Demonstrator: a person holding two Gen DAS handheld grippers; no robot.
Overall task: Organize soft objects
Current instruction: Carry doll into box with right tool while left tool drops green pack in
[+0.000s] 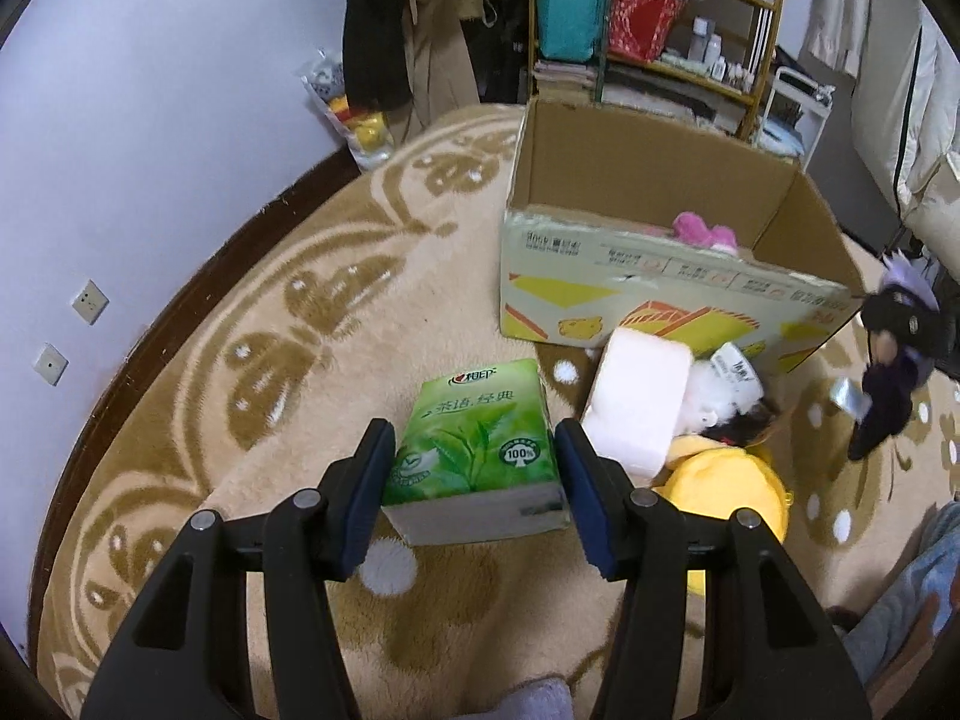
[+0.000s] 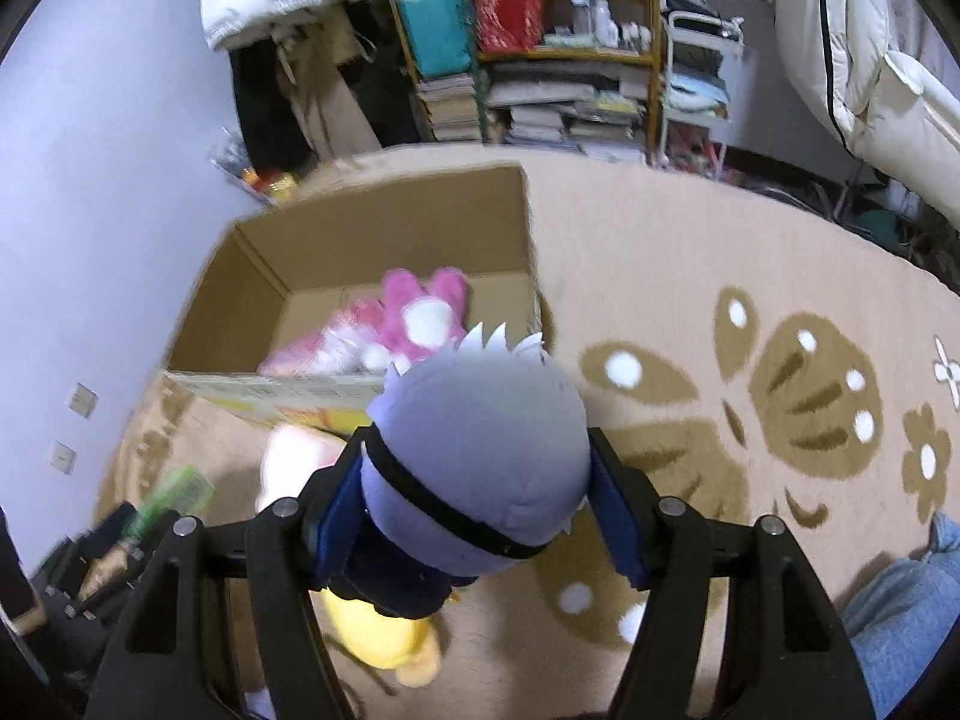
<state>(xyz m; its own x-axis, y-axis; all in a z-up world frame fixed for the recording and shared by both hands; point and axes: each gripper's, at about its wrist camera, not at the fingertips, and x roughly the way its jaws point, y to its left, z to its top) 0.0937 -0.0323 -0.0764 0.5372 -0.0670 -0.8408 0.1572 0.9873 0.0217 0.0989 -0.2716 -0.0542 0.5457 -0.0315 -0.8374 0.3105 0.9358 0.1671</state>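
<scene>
**Above the rug: two soft things held, box waiting**

Between the blue pads of the left tongs (image 1: 474, 474) sits a green tissue pack (image 1: 474, 438), clamped on both sides and clear of the rug (image 1: 270, 312). The right tongs (image 2: 480, 498) squeeze a purple-headed doll (image 2: 480, 450) by its head. Just ahead stands the open cardboard box (image 1: 630, 180), a pink plush toy (image 2: 414, 318) already inside. A white tissue pack (image 1: 642, 402) and a yellow plush toy (image 1: 726, 486) lie beside the box. This looks like the carry step; next, each load needs bringing over the box's rim before letting go.
</scene>
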